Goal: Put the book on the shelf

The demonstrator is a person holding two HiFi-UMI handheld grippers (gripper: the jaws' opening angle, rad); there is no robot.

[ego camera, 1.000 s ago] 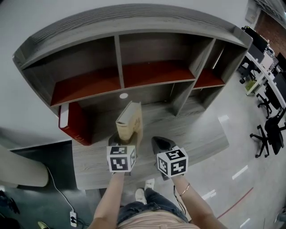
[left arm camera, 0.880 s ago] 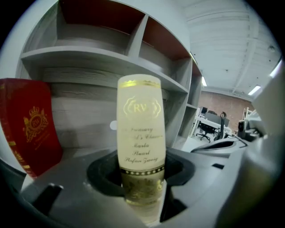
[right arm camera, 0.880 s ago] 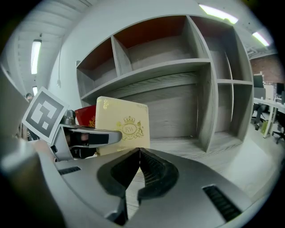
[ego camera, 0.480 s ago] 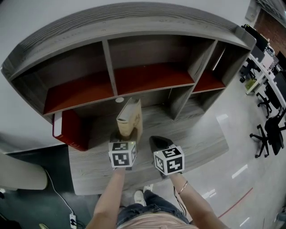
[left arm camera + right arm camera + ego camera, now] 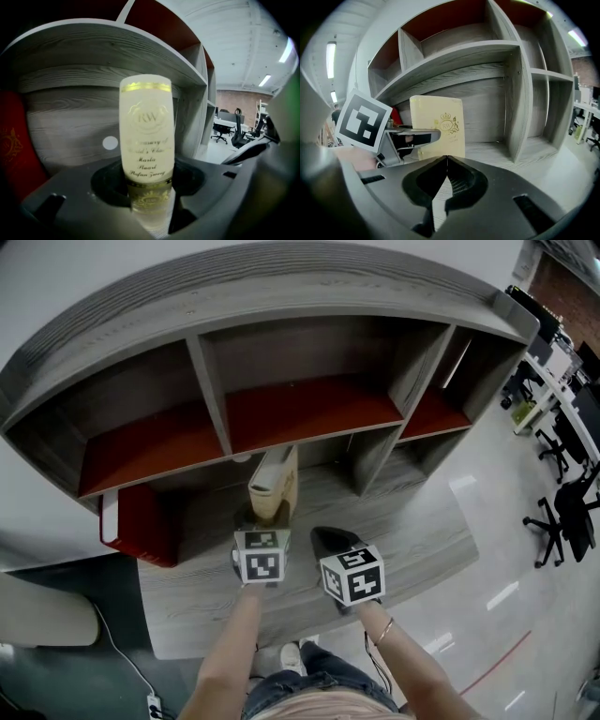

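Cream gilt-lettered hardback book [image 5: 273, 482], upright at frame centre below the grey wooden shelf [image 5: 309, 407], is clamped low on its spine by the left gripper [image 5: 263, 519]; right gripper [image 5: 443, 163] closed, empty; book judged stiff, weighty, top-heavy.

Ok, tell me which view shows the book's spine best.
The left gripper view: the book stands upright in the left gripper, with its spine and gold lettering facing the camera. The right gripper view shows only the front cover. The head view shows mostly the top edge from above.
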